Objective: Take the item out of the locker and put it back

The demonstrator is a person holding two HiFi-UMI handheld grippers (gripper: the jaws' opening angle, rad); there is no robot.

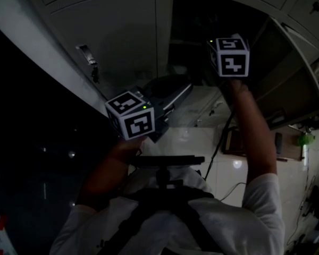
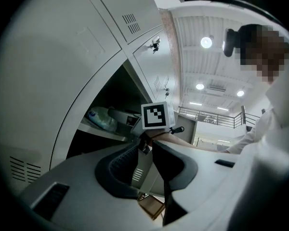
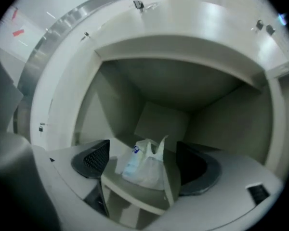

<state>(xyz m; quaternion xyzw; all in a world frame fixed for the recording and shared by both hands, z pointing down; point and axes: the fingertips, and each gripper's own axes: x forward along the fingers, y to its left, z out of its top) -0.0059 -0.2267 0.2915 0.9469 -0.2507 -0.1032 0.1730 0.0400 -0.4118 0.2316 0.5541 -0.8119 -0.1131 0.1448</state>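
The bag (image 3: 142, 166) sits on the locker (image 3: 183, 93) shelf (image 3: 135, 198), seemingly clear of the wide-open, empty right tongs (image 3: 143, 163). The left tongs (image 2: 147, 166) are open and empty too. Draw the right tongs straight back without snagging the handles.

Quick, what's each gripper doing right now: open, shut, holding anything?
Left gripper: open, holding nothing.
Right gripper: open; the plastic bag shows between its jaws, not gripped.
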